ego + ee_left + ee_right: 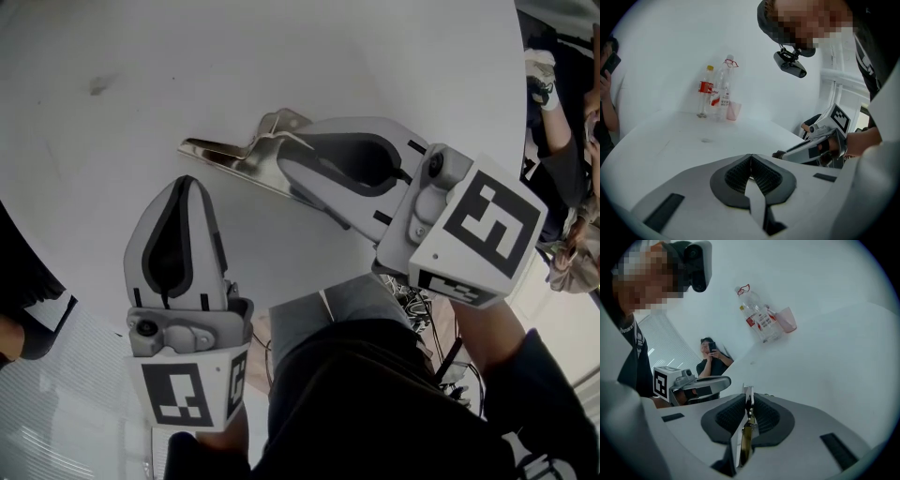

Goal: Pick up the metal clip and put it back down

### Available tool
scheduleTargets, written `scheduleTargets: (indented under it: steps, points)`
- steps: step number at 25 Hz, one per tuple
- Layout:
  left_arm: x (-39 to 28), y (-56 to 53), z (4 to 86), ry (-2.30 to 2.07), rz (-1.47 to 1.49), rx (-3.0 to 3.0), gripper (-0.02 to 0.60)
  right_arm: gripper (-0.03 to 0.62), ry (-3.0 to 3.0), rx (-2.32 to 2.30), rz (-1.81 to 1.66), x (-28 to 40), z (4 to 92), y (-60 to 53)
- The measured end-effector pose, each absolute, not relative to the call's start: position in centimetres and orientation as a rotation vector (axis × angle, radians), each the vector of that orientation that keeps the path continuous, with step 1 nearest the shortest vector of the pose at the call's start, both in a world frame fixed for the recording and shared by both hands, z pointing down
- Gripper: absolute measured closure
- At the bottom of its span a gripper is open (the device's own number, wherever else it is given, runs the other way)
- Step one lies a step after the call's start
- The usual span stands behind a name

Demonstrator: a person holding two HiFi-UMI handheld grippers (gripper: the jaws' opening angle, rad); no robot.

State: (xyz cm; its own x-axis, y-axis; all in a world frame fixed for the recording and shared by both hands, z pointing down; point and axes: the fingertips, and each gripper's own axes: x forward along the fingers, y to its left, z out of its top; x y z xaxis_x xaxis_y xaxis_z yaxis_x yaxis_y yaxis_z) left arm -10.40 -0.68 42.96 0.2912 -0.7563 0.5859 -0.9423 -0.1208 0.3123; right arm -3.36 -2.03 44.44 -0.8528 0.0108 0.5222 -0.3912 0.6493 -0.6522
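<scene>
The shiny metal clip [225, 155] sticks out to the left from my right gripper [286, 161], which is shut on its handle end. In the right gripper view the clip [748, 423] stands edge-on, pinched between the dark pads [731, 417]. Whether the clip touches the white table [112, 56] I cannot tell. My left gripper [187, 184] is below and left of the clip, apart from it, pointing away from me. It is shut with nothing between its fingertips [751, 161]. The left gripper view shows the right gripper [811, 147] at its right.
Two plastic bottles [717, 91] and a pink cup [733, 111] stand at the far side of the table. The table's curved edge runs along the right [525, 103]. A seated person with a phone [710, 359] is beyond the table. A small dark mark [101, 86] lies at far left.
</scene>
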Motion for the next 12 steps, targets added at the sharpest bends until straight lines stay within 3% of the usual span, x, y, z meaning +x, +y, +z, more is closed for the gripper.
scheduleTargets:
  steps: [12]
  points:
    - [-11.0,0.2,44.4,-1.49,0.426,1.882,0.56,0.479,-2.349,0.329,1.011,-3.6,46.2,-2.3]
